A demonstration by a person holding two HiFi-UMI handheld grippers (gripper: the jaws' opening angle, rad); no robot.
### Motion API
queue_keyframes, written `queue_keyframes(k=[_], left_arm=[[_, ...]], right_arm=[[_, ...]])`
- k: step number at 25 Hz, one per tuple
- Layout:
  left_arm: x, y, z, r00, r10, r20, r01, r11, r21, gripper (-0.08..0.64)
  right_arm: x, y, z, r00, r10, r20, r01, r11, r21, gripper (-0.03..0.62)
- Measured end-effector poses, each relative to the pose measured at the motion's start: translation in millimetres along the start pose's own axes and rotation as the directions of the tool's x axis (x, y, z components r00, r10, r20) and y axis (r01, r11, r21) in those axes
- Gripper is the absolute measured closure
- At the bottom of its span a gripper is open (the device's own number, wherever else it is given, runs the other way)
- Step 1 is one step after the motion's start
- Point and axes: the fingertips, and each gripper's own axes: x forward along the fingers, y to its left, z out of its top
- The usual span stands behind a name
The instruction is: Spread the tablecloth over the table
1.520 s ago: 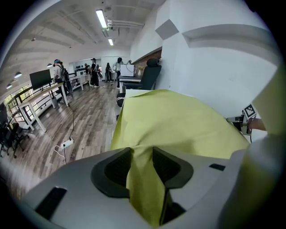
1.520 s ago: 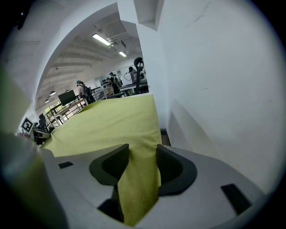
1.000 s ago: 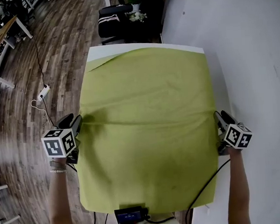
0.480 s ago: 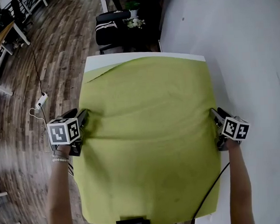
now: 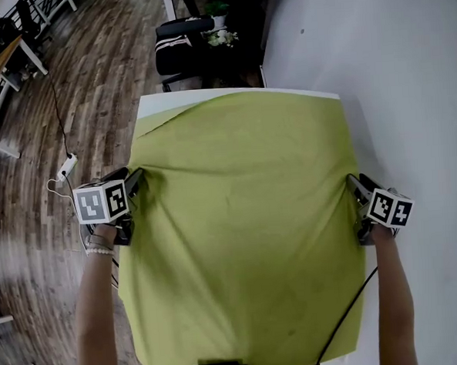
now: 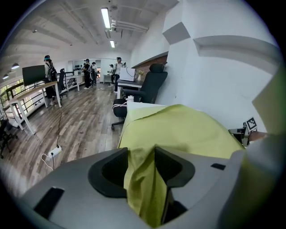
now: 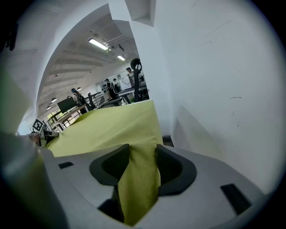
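Across the surface (image 5: 162, 105) the yellow-green tablecloth (image 5: 246, 215) already lies open and nearly flat, with only faint creases, and its near edge hangs over towards the person. A white strip of the surface is bare along the far edge, widest at the far-left corner, where the cloth's hem runs slantwise. What seems left is to square up that far edge and let go.

The left claw (image 5: 136, 182) has a bunched fold of the cloth's left edge between its pads. Its jaws have just been opening, though the fold looks pinched. The right claw (image 5: 353, 186) is clamped on the right edge.

The surface stands against a white wall (image 5: 391, 67). A wood-plank floor (image 5: 83, 79) runs to the left, with a power strip (image 5: 69, 159) on it and a black office chair (image 5: 185, 34) beyond the far end.
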Motion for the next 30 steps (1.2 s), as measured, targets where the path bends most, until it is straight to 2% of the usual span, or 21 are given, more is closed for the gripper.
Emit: queue_keyframes(k=[7, 13, 30], left_arm=[[6, 0, 9, 1.000, 0.018, 0.000, -0.018, 0.999, 0.049, 0.357], [11, 5, 21, 1.000, 0.025, 0.008, -0.025, 0.999, 0.048, 0.357], [51, 19, 68, 0.994, 0.103, 0.048, -0.108, 0.988, 0.114, 0.359]], right_arm=[[2, 2, 6, 1.000, -0.028, 0.007, 0.028, 1.000, -0.013, 0.385], [9, 5, 18, 0.999, -0.031, 0.012, 0.031, 0.999, -0.026, 0.385], [51, 3, 57, 0.997, -0.067, 0.034, 0.069, 0.995, -0.076, 0.388]])
